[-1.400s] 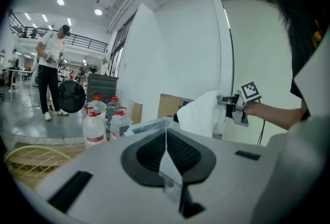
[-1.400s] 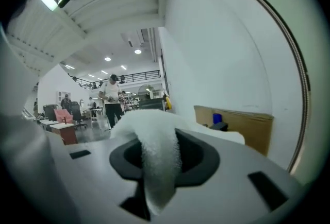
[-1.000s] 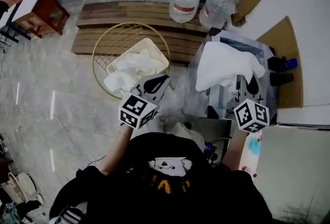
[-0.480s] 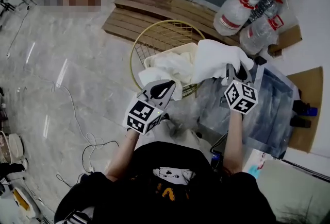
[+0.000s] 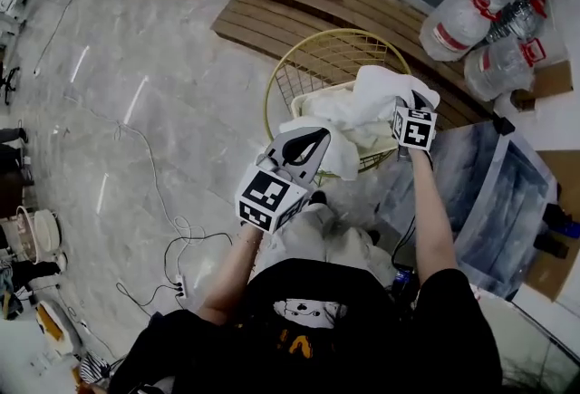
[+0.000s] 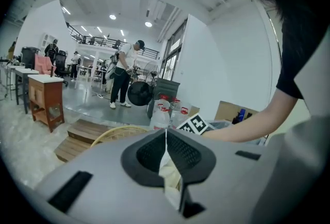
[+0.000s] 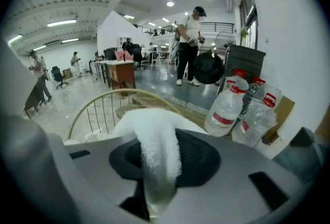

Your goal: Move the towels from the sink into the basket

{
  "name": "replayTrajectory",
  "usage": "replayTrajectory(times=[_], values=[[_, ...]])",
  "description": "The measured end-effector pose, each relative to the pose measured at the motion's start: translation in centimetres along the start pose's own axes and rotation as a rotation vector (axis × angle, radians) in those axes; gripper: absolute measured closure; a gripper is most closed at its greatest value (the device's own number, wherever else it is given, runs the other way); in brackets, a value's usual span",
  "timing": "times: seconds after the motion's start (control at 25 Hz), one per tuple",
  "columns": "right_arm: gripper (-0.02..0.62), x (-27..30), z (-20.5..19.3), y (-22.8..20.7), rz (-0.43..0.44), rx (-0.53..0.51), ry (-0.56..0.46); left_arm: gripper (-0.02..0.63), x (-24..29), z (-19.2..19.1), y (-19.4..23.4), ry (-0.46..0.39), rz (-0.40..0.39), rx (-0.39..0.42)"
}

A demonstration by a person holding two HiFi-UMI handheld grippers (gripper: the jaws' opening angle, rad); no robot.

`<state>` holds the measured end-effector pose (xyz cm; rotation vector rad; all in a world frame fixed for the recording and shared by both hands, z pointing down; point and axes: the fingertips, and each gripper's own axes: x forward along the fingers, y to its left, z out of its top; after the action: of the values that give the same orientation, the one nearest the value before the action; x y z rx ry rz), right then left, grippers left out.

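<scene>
The right tool [image 5: 410,104] is clamped on a white towel [image 5: 379,86], which hangs over the basket [image 7: 125,91] just below. It is best lowered inside the rim before the jaws open. The left tool [image 6: 166,140] is closed, with a strip of a second towel [image 6: 169,172] pinched in its slit. Only the head view shows the sink [image 5: 507,202] behind the right tool.

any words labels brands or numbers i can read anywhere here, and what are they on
No text reads clearly in any view.
Water bottles: red labels, print too small and blurred to read.
Black shirt: white and orange print, too blurred to read.
Marker cube on the left gripper: black-and-white square patterns only, no letters or digits.
Marker cube on the right gripper: the same kind of patterns, no text.
</scene>
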<state>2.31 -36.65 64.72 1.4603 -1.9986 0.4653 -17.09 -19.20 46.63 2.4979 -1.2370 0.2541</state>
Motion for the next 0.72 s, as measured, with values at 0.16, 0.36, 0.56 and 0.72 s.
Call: replayTrajectory(times=[0.16,0.36,0.56,0.72], values=[[0.485,4.8,-6.2,2.5,0.079,-0.022,0.195,0.597,1.2,-0.3,1.4,0.021,0.000,0.003],[0.468,6.4,-10.4,4.2,0.128,0.081,0.297,0.597,1.3,-1.7,2.7,0.058,0.013,-0.013],[0.386,5.1,-9.6,4.2,0.154,0.075,0.282,0.597,1.1,-2.6,2.9,0.075,0.006,-0.022],[0.378,1.0,-7.2,3.8,0.178,0.116,0.151,0.597,1.2,-2.5,2.0,0.064,-0.020,-0.018]])
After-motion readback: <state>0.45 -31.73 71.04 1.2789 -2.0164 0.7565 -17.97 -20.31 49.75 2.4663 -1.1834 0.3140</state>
